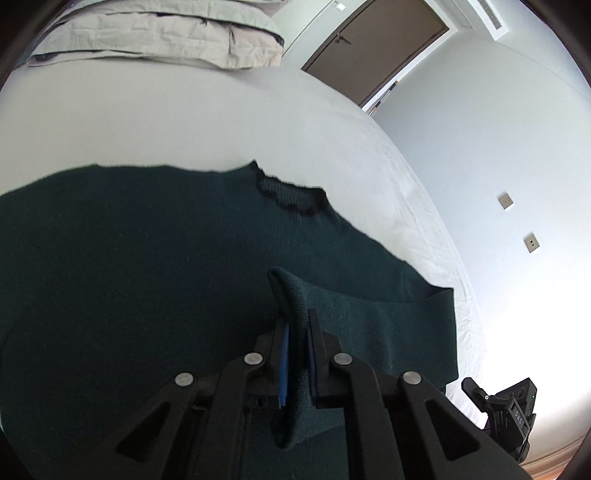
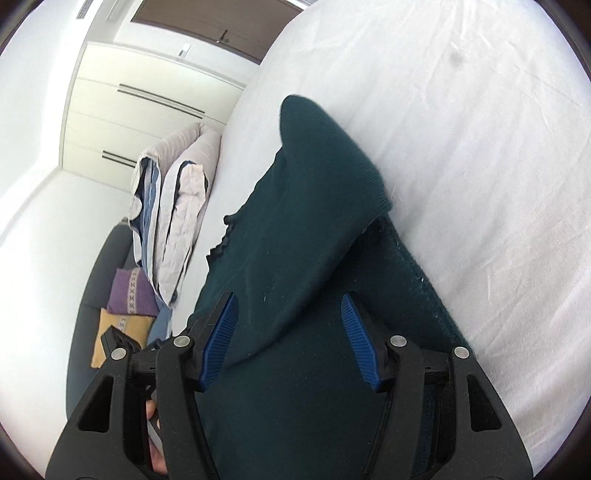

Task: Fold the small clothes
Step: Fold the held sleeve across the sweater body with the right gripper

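A dark green knit sweater (image 1: 147,251) lies spread on the white bed, its black-trimmed neckline (image 1: 291,201) toward the far side. My left gripper (image 1: 297,325) is shut on the cuff of a sleeve (image 1: 369,314) that is folded across the sweater's body. In the right wrist view the same sweater (image 2: 295,229) runs up the frame with a sleeve folded over it. My right gripper (image 2: 288,310) hovers over the cloth with its blue pads (image 2: 358,343) wide apart and not pressing on anything.
The white bed sheet (image 1: 184,118) stretches beyond the sweater. Folded pale bedding (image 1: 159,33) is stacked at the far end of the bed. The other gripper's body (image 1: 509,410) shows at the left view's lower right. Purple and yellow cushions (image 2: 125,306) lie on a dark sofa beside the bed.
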Action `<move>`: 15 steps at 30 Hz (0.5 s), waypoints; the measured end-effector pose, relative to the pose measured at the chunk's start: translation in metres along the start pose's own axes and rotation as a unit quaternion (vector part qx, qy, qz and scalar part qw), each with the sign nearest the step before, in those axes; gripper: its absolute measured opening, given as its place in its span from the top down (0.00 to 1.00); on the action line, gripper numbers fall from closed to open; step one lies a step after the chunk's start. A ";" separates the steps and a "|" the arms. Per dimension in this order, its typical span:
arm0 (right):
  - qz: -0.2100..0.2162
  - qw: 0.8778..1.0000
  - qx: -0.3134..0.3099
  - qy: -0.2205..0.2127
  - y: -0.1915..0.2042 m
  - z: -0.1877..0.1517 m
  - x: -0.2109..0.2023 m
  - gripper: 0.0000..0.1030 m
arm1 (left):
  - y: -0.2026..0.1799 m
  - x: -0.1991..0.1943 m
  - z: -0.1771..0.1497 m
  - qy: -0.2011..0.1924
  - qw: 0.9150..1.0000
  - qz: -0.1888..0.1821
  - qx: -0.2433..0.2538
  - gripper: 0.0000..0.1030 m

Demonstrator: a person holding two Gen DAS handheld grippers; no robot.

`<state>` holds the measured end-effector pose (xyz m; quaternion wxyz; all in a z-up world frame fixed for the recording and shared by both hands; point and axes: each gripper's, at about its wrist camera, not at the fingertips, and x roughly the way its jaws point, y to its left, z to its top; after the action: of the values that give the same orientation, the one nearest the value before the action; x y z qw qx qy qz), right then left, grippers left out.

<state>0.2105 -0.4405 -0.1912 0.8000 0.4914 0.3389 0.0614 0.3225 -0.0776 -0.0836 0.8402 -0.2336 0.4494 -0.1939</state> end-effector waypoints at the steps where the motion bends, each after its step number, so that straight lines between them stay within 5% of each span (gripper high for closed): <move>1: 0.002 1.000 0.005 -0.003 -0.003 0.005 0.000 0.45 | 0.002 -0.005 0.003 -0.014 1.000 -0.003 -0.002 0.92; 6: 0.009 0.998 0.054 -0.028 -0.012 0.034 0.006 0.45 | 0.015 -0.013 0.011 -0.042 0.999 0.005 -0.001 0.92; 15: -0.007 0.994 0.085 -0.069 -0.048 0.058 -0.018 0.47 | 0.053 0.000 0.002 -0.036 0.998 0.038 -0.037 0.91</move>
<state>0.2204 -0.5156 -0.2058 0.7772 0.5584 0.2900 -0.0073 0.3306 -0.0339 -0.1126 0.8534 -0.2540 0.4341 -0.1371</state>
